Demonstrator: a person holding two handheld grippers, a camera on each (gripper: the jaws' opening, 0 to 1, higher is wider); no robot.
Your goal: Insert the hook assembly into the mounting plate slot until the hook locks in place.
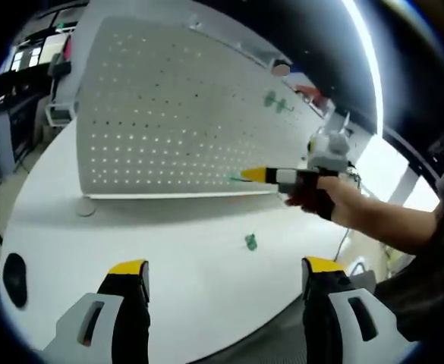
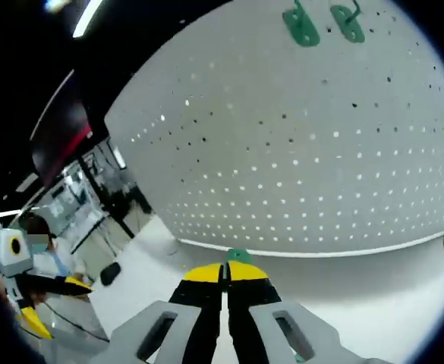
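The right gripper (image 2: 227, 274), jaws pressed together on a small green hook (image 2: 237, 256), points straight at the pegboard (image 2: 297, 167), close to its lower edge. The left gripper (image 1: 225, 273) hangs spread, farther back over the table (image 1: 191, 280).

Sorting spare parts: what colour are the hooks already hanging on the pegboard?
Green. The two hooks on the pegboard show best in the right gripper view.

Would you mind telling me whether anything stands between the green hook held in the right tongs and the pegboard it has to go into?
Nothing visible does. The right tongs are shut on a green hook, and only open space and bare table separate it from the pegboard.
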